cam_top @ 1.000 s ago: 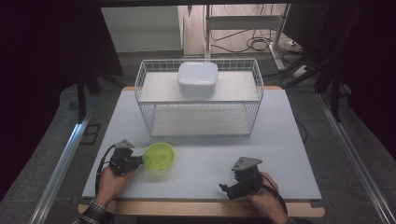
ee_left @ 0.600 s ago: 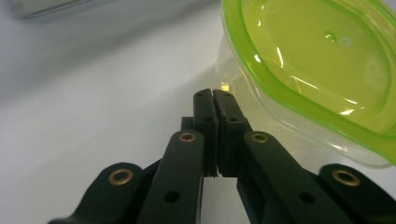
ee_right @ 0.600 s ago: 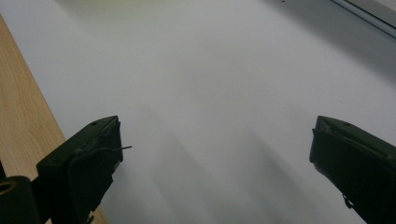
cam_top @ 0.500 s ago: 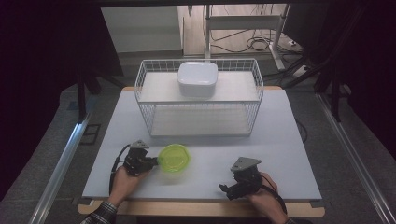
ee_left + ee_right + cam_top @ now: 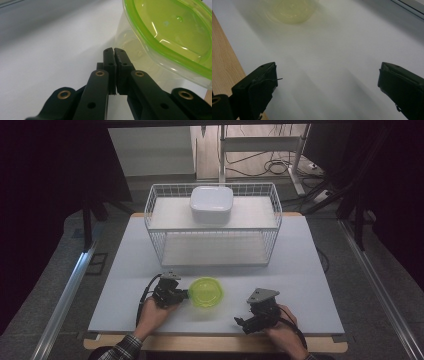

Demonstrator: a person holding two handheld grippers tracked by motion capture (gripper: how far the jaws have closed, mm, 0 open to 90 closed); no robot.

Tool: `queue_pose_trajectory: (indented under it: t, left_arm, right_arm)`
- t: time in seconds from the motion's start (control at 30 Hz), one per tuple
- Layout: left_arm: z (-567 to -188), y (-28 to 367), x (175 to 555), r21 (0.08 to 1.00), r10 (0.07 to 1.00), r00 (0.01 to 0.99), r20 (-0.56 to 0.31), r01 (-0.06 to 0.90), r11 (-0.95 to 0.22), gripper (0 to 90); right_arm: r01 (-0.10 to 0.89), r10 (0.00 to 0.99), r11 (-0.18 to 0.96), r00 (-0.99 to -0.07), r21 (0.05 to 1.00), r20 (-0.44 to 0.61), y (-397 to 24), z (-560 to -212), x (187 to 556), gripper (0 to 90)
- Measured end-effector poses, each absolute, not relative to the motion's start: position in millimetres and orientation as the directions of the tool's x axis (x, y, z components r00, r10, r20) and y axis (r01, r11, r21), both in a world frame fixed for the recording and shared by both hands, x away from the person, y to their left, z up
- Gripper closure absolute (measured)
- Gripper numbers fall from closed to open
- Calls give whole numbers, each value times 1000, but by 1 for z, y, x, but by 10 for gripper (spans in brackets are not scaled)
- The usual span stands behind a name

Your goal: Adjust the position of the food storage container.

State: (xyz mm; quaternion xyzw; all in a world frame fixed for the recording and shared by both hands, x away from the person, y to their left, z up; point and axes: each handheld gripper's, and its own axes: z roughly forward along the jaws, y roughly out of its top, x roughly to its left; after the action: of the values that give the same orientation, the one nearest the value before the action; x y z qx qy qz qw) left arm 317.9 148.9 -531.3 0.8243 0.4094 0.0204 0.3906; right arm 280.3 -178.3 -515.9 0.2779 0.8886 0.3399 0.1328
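At surface's (image 5: pixel 130 270) near edge: left tool (image 5: pixel 176 294) pressed together, nothing between, tips against green bowl (image 5: pixel 205 291) side — likely nudging it sideways. Right tool (image 5: pixel 256 315) wide apart, resting empty, well clear, perhaps ready to receive.

White table (image 5: pixel 310 285) carries wire basket (image 5: pixel 212 245), green container (image 5: pixel 206 292).

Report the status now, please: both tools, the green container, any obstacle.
Left tool shut, tips against round clear container with green lid. Right tool open, empty, on white table. White wire basket stands beyond; path clear.
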Motion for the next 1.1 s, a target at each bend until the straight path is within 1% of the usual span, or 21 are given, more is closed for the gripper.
queue_pose_trajectory:
  t: [0.1,0.17,0.2,0.23,0.27,0.3,0.33,0.4,0.47,0.6,0.67,0.73,0.8,0.83,0.87,0.97,1.1]
  left_arm:
    - [-528,154,317,670,697,660,-280,654,-351,860]
    - [-525,160,315,689,717,646,-264,646,-329,807]
    - [-523,163,313,698,728,642,-243,637,-329,741]
    - [-521,165,311,706,736,640,-223,626,-330,741]
    - [-518,170,306,723,749,639,-177,600,-342,656]
    - [-518,170,306,723,749,639,-177,600,-342,620]
    - [-516,172,303,731,756,637,-153,587,-346,620]
    - [-513,175,298,747,761,640,-106,556,-364,540]
    - [-510,178,292,764,766,638,-78,532,-366,475]
    - [-506,182,284,786,756,652,-55,496,-370,334]
    - [-507,185,278,795,745,663,-72,490,-358,257]
    - [-507,186,277,796,742,665,-79,490,-355,240]
    - [-508,189,271,801,735,671,-101,493,-340,173]
    - [-508,190,268,803,734,671,-107,493,-335,173]
    - [-508,191,265,804,734,671,-107,492,-333,152]
    - [-509,192,256,811,731,676,-92,477,-339,91]
    - [-510,191,245,823,719,692,-68,446,-352,50]
  right_arm:
    - [404,585,613,-809,679,-47,-179,-515,280,27]
    - [402,587,611,-808,682,-49,-179,-515,280,28]
    - [403,587,610,-808,683,-48,-179,-515,280,27]
    - [403,587,610,-808,683,-48,-179,-515,280,27]
    - [402,586,609,-809,684,-47,-180,-514,280,28]
    - [402,586,609,-809,684,-47,-180,-514,280,28]
    - [402,586,609,-809,684,-47,-180,-514,280,28]
    - [401,586,608,-809,685,-47,-180,-514,280,27]
    - [400,585,608,-809,686,-47,-180,-514,280,28]
    - [399,586,605,-809,689,-46,-180,-513,280,27]
    - [399,587,602,-808,691,-44,-181,-513,280,27]
    - [400,587,602,-808,691,-44,-181,-513,280,27]
    - [400,588,600,-808,693,-43,-182,-513,280,28]
    - [400,588,600,-808,693,-43,-182,-513,280,28]
    - [399,588,599,-808,695,-43,-182,-513,280,28]
    - [396,588,597,-808,698,-44,-181,-513,280,28]
    - [389,586,593,-809,705,-47,-181,-512,280,27]
